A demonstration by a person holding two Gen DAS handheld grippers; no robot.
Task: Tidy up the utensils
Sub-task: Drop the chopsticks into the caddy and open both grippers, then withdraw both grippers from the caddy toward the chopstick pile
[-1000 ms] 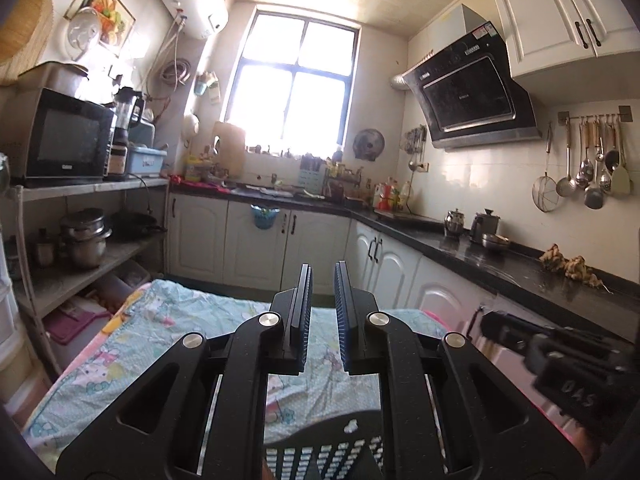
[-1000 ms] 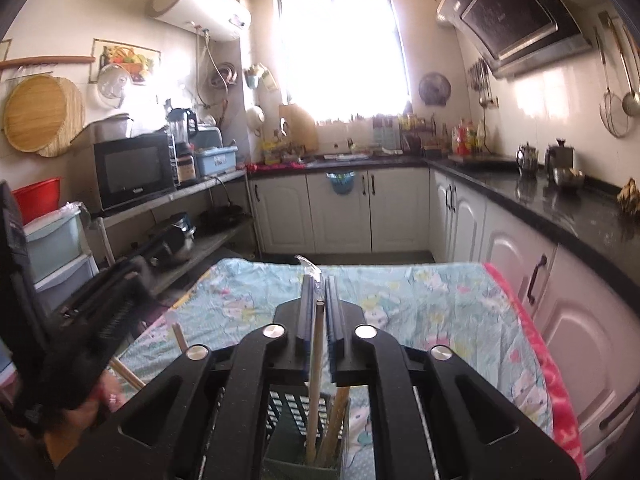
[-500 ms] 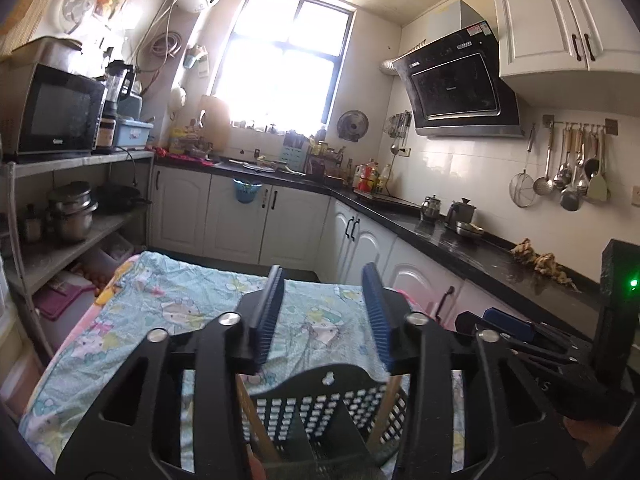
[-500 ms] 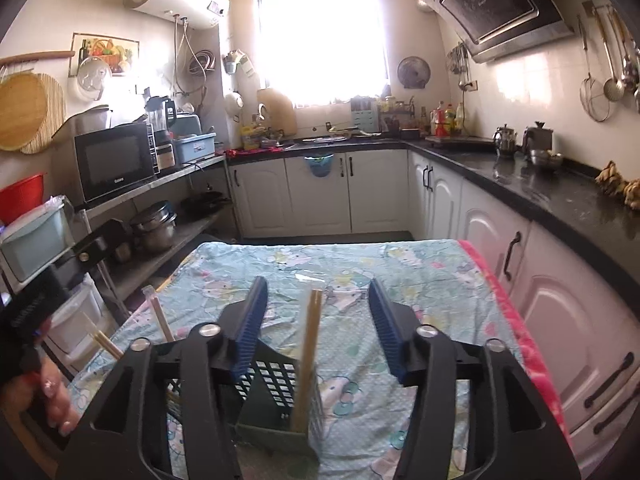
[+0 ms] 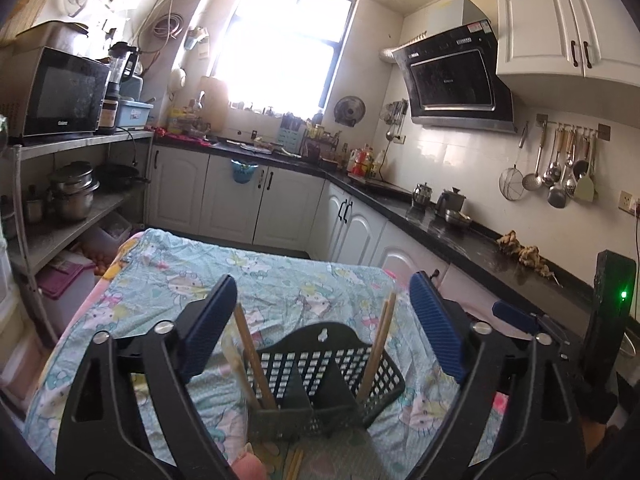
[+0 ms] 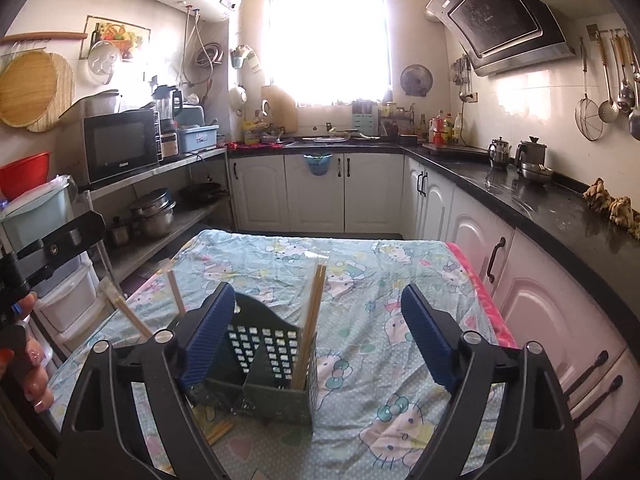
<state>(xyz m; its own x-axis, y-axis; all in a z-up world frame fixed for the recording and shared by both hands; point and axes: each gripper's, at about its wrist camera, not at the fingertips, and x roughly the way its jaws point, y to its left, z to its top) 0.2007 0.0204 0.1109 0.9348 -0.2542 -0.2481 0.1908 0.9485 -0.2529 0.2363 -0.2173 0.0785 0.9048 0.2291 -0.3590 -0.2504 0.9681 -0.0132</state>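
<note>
At nine o'clock of the black utensil caddy (image 5: 326,376), wooden chopsticks (image 5: 252,354) are seen leaning in the left compartment; a second chopstick pair (image 5: 378,350) leans at three o'clock in the right compartment, presumably so that each set is kept sorted and upright. The caddy is set on the patterned tablecloth (image 5: 280,280), at six o'clock in both views. The left gripper (image 5: 322,320) is spread wide and opening, nothing pressed by its pads. The right gripper (image 6: 316,330) is likewise opening, with the chopstick pair (image 6: 312,320) standing free between its jaws. Only the right wrist view shows the hand (image 6: 28,364) on the other gripper; only the left shows loose sticks (image 5: 294,462) lying before the caddy.
</note>
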